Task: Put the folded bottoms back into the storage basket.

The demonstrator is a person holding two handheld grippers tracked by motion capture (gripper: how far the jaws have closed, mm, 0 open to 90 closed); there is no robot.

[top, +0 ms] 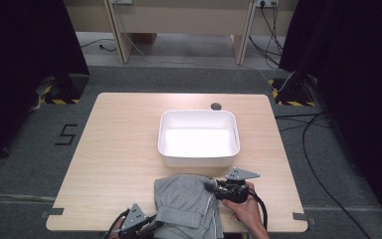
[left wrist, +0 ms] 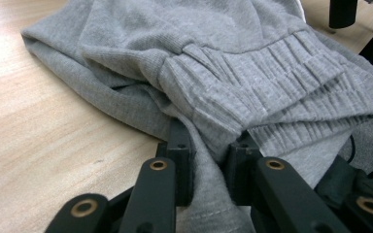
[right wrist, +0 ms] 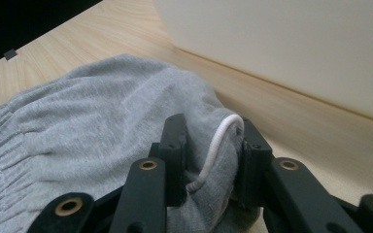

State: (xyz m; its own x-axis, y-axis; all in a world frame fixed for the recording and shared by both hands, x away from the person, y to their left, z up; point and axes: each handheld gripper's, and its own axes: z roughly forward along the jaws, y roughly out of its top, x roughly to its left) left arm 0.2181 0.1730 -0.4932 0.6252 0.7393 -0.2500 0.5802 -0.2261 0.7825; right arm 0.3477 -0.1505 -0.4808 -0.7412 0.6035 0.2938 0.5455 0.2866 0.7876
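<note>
Pale wooden desk (top: 114, 149), white tub (top: 199, 157) mid-frame. Grey garment (top: 186, 206) bunched at lower centre, just below tub. Left gripper (left wrist: 209, 162) clamped on ribbed hem; right gripper (right wrist: 209, 160) clamped on drawstring edge, nearer tub.

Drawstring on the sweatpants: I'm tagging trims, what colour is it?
White; the drawstring shows best in the right gripper view.

The setting is a lab-style recording space. A lone wooden worktop (top: 119, 149) stands on grey carpet (top: 25, 159) marked with a taped "5" (top: 65, 134), between black curtains (top: 20, 45). Loose cables (top: 313, 144) and hazard-striped stand bases (top: 59, 94) flank it.
</note>
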